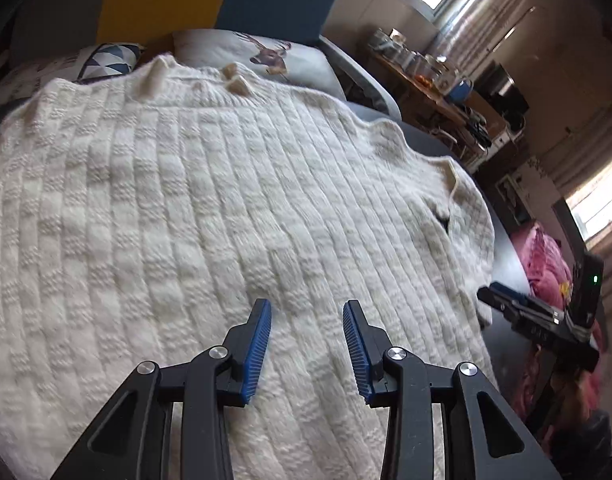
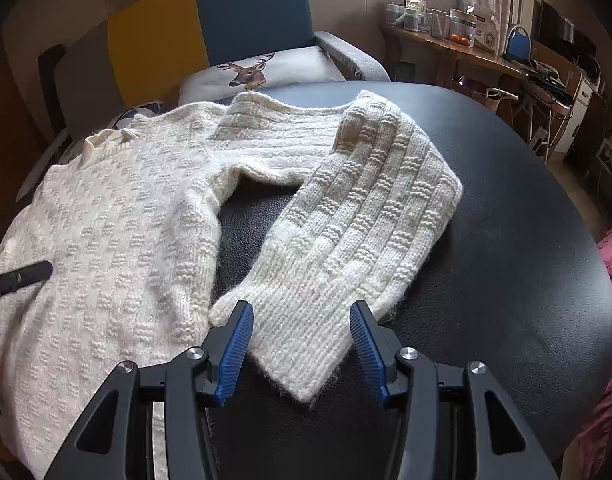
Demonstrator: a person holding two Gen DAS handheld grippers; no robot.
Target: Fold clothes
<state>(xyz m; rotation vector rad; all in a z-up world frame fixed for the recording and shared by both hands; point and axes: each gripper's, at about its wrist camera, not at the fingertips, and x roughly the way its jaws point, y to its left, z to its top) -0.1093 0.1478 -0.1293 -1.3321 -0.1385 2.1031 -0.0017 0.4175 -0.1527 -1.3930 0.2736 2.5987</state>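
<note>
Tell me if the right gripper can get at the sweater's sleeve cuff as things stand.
Probably yes. The right gripper is open, its jaws standing either side of the sleeve cuff, which lies flat on the black table. Nothing sits between them.

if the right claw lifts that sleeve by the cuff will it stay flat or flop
Probably flops: the sleeve is thick, loose knit already bent at the elbow. Its fuzzy cuff should grip the ribbed blue pads well. It may drag the sweater body along.

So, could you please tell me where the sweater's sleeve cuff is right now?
In the right wrist view, the cuff lies on the black table, low centre, between the open right claw fingers, beside the sweater body.
</note>
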